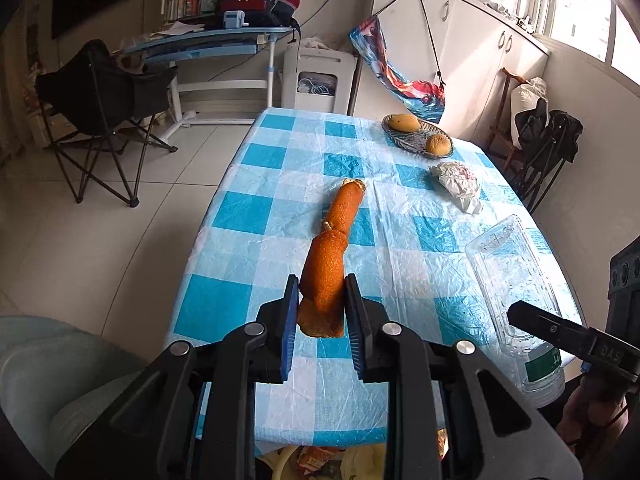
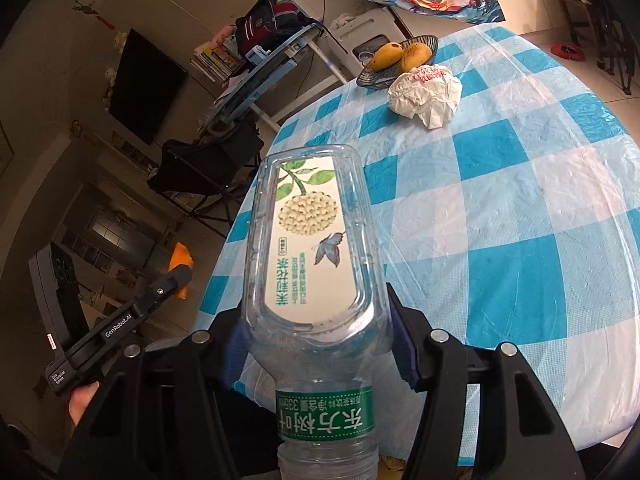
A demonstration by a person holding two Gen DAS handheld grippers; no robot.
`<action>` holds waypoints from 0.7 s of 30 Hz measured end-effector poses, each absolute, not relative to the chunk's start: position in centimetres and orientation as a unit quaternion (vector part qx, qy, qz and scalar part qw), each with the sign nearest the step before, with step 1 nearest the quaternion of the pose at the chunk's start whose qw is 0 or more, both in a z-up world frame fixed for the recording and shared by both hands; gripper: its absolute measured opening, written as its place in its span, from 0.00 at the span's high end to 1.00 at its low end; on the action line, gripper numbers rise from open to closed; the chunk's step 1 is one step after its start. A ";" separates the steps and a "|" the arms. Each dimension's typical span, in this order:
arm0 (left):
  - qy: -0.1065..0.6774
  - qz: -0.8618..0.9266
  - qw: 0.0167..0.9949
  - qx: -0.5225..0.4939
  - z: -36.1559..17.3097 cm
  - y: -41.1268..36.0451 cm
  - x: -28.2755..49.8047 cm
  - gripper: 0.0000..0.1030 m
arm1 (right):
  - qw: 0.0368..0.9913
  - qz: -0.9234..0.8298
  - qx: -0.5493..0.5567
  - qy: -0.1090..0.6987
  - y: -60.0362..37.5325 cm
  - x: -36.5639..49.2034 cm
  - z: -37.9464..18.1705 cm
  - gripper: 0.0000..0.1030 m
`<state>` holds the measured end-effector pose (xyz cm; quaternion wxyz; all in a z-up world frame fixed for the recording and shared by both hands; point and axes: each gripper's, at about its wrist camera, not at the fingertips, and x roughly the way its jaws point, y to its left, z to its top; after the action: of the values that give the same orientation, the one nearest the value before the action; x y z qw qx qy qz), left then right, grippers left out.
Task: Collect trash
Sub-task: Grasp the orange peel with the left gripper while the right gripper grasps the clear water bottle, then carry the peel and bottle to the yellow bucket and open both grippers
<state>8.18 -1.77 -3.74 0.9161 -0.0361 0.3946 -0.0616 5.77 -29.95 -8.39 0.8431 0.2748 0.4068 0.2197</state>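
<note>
My left gripper (image 1: 322, 300) is shut on a long strip of orange peel (image 1: 334, 248) and holds it above the near edge of the blue-and-white checked table (image 1: 280, 200); the strip stretches away from the fingers. My right gripper (image 2: 316, 332) is shut on an empty clear plastic bottle (image 2: 312, 240) with a flower label, held above the table; the bottle also shows in the left wrist view (image 1: 516, 280). A crumpled white paper wad (image 1: 458, 184) lies on the table near the far right, seen too in the right wrist view (image 2: 426, 94).
A wire basket (image 1: 412, 144) with mangoes (image 2: 400, 56) stands at the table's far end. A folding chair (image 1: 104, 112), a desk (image 1: 208, 40) and white cabinets (image 1: 460, 52) surround the table. Trash shows below the near table edge (image 1: 320, 460).
</note>
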 end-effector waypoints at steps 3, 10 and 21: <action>0.394 -0.068 0.916 -0.044 -3.7 -1.6 7.1 0.79 | 0.842 0.235 0.269 0.405 -29.2 4.9 -8.4 0.43; 0.395 -0.079 0.912 -0.076 -3.9 -0.7 4.5 0.79 | 0.843 0.294 0.211 0.397 -25.4 2.3 -7.5 0.43; 0.400 -0.084 0.906 -0.115 -4.2 0.9 0.9 0.79 | 0.827 0.340 0.128 0.429 -20.9 -0.6 -8.9 0.43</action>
<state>0.90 0.91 -4.21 0.9055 -0.1154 0.3996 -0.0836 -0.64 -20.87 -8.87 0.8271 0.1279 0.4287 0.3403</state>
